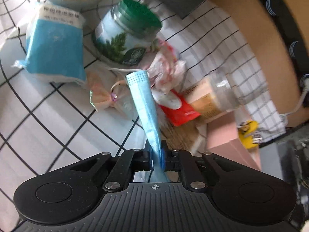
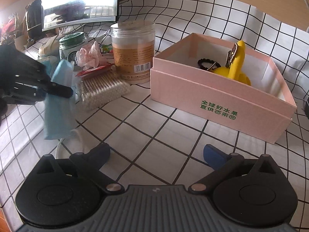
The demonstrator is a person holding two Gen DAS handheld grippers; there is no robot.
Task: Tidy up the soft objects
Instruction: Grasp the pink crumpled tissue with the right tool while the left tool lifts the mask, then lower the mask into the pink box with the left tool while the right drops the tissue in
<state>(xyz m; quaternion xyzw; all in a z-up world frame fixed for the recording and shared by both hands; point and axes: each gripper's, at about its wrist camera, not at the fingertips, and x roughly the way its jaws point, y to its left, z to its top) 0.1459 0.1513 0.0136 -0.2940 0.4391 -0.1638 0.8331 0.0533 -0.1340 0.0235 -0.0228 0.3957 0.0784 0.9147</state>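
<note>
Over gridded cloth point(image 2: 154, 145), left gripper point(image 1: 156, 154) pinches pleated, seemingly papery mask point(image 1: 143, 98).

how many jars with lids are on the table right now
2: a green-lidded jar at the back left, and a taller clear-lidded jar beside the pink box. Others may be hidden.

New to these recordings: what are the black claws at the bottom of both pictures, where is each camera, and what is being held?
They are handheld two-finger grippers, one per hand, each carrying a forward-looking fisheye camera. The left gripper is shut on a blue face mask, also visible from the side in the right camera. The right gripper is open and empty above the checkered tablecloth. Beyond it sit a pink box holding a yellow toy, a clear jar and cotton swabs.
</note>
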